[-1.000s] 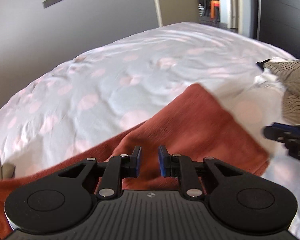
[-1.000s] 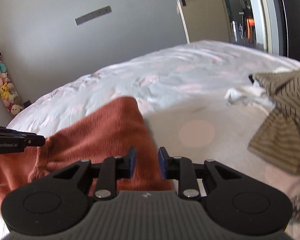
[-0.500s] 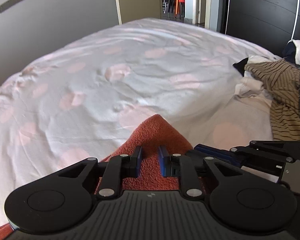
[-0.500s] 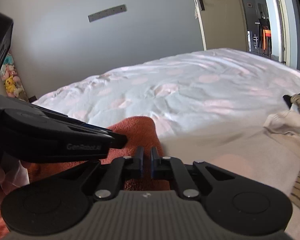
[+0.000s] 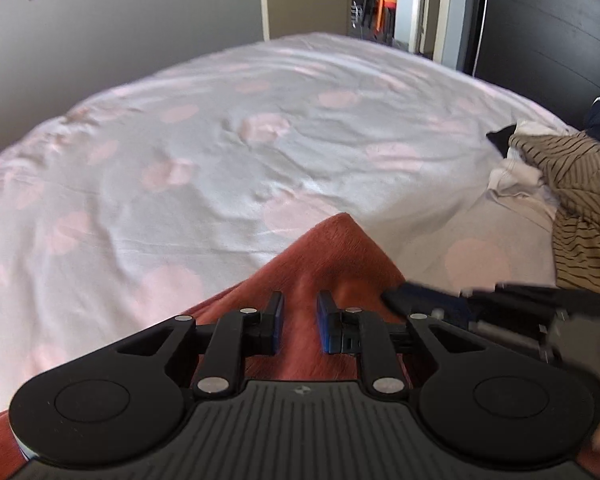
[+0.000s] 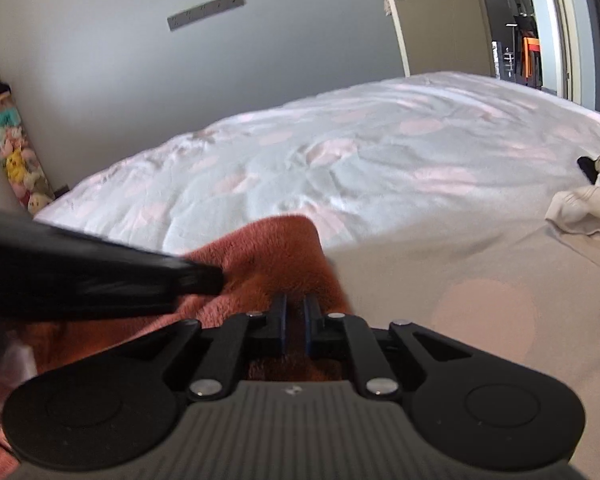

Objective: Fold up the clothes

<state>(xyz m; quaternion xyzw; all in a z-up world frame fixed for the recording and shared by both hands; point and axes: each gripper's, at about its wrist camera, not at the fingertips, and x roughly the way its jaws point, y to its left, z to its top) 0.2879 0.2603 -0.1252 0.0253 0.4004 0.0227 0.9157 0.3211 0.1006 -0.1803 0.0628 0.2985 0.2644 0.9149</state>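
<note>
A rust-red fleece garment [image 5: 336, 248] lies bunched into a raised peak on the bed [image 5: 220, 160]. In the left wrist view a ridge of it runs between the pads of my left gripper [image 5: 298, 300], which is shut on it. My right gripper [image 5: 396, 300] reaches in from the right, close beside the left one. In the right wrist view the garment [image 6: 276, 248] sits between the narrow jaws of my right gripper [image 6: 295, 300]. Those jaws are opening slightly, with the pads still on the cloth. The left gripper [image 6: 212, 280] pinches the cloth just to its left.
The bed [image 6: 340, 160] has a white sheet with pink dots. A pile of striped and white clothes [image 5: 572, 184] lies at the right, with a cream cloth [image 6: 580, 212] beside it. A dark headboard [image 5: 548, 32] stands behind it. Plush toys [image 6: 16, 160] hang on the left wall.
The two grippers have come close together at the garment's corner. The right jaws narrowed onto the cloth. The garment, spread wide before, now stands as a bunched peak.
</note>
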